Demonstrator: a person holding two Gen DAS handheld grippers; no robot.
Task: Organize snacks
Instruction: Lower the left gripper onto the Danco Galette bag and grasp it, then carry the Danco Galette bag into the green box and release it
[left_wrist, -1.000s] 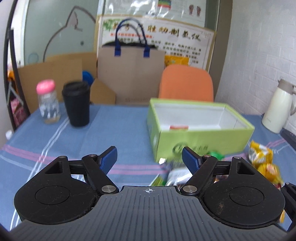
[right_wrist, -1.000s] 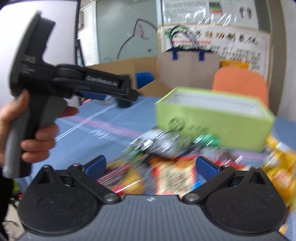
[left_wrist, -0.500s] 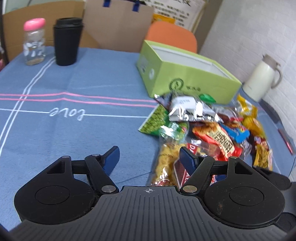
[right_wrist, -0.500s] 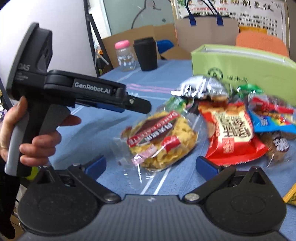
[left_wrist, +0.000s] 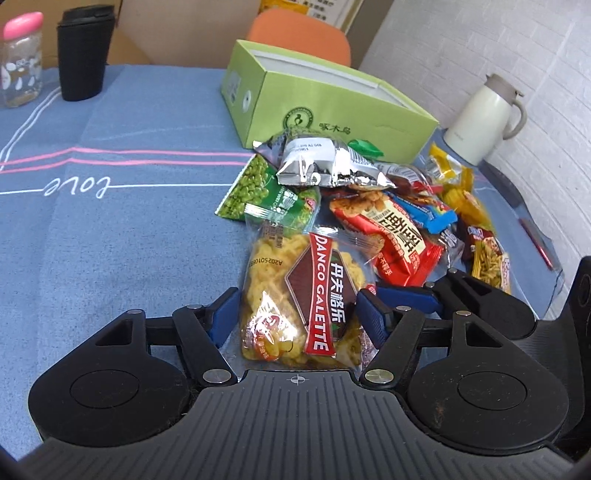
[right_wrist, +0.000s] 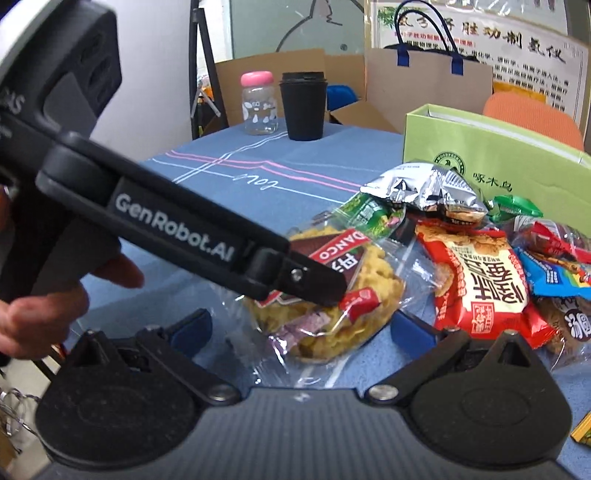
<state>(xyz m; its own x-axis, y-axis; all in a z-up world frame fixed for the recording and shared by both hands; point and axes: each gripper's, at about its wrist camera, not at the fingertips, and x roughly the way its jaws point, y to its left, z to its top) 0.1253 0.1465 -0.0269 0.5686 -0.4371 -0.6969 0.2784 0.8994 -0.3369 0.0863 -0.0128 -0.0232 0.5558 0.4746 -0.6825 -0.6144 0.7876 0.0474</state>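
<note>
The left gripper (left_wrist: 295, 306), jaws spread, straddles the galette bag (left_wrist: 295, 291) on the blue tablecloth (left_wrist: 129, 229) without clamping it; the right gripper (right_wrist: 301, 328), also wide open, holds nothing, just beside the bag; behind stands the green box (left_wrist: 332, 107).
</note>
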